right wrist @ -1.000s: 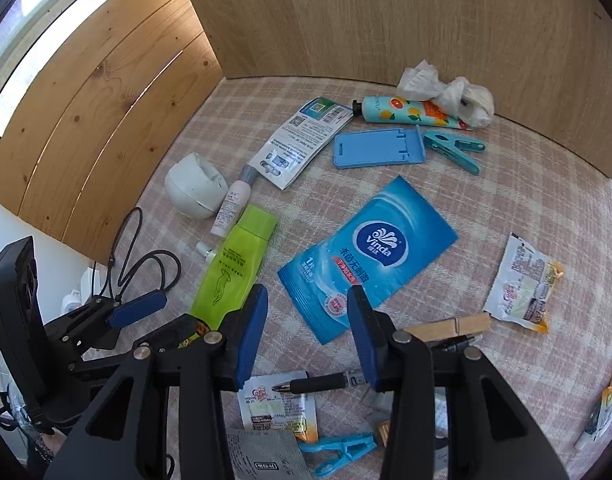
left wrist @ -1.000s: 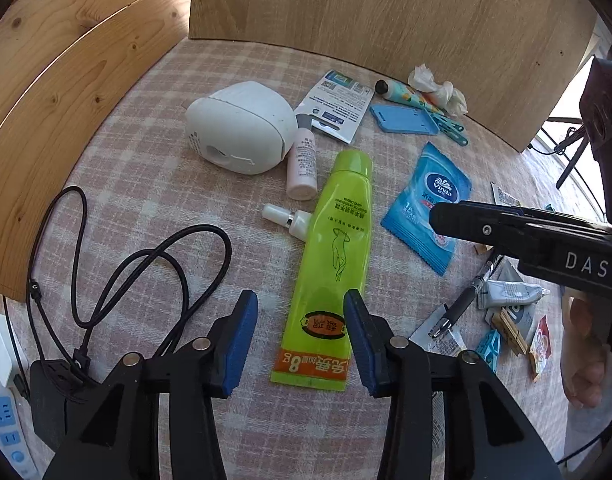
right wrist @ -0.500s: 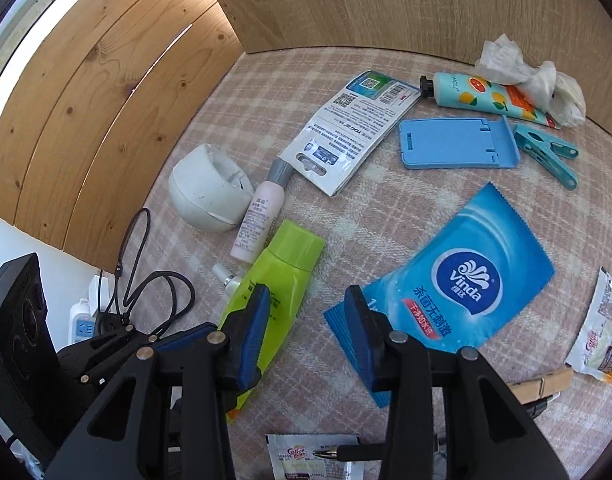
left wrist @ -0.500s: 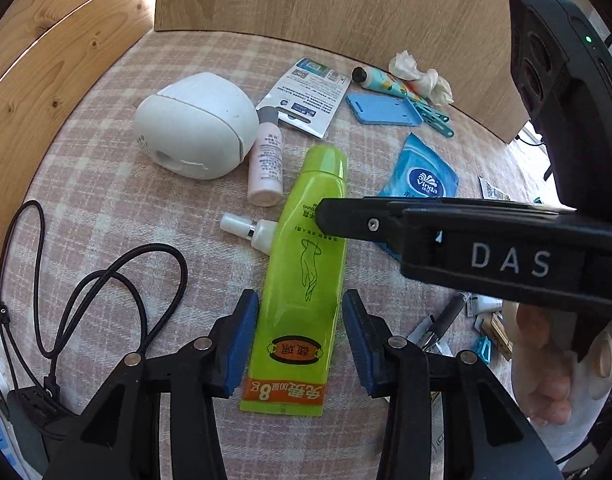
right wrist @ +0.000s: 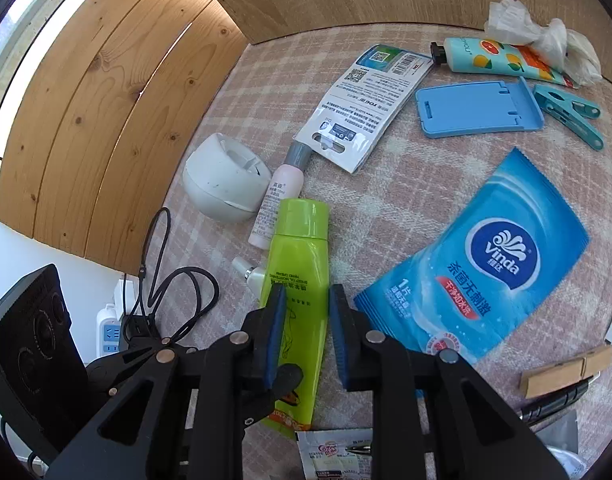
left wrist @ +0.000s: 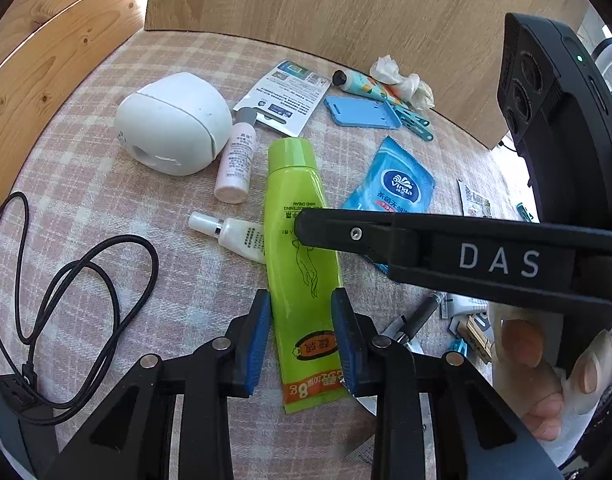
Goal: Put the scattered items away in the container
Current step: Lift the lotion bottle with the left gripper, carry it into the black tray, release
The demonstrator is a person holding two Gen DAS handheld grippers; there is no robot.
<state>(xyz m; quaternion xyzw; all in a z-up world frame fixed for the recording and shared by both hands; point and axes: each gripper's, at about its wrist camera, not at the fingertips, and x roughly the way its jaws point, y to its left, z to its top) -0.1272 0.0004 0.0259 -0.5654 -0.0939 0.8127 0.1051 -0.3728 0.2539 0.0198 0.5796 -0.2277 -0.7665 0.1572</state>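
Note:
A lime-green tube [left wrist: 293, 184] lies lengthwise on the checked cloth, cap pointing away from me. My left gripper [left wrist: 301, 320] straddles its lower end. Its jaws are closing and both blue pads touch the tube's sides. In the right wrist view the same green tube [right wrist: 301, 240] runs between the pads of my right gripper [right wrist: 306, 304]. That gripper's jaws are also closing, and its pads sit against the tube's middle. One black finger [left wrist: 346, 234] of the right gripper crosses the left wrist view above the tube.
Beside the tube lie a white rounded case [left wrist: 173, 124], a pink bottle [left wrist: 235, 164], a small white spray bottle [left wrist: 233, 234] and a black cable [left wrist: 85, 276]. To the right are a blue wipes pack [right wrist: 486, 260], a blue stand [right wrist: 478, 108] and pegs. Wooden walls close the back.
The right gripper swung left from the wipes pack onto the green tube. Both grippers narrowed their jaws around the tube, and the left gripper moved up along its lower end.

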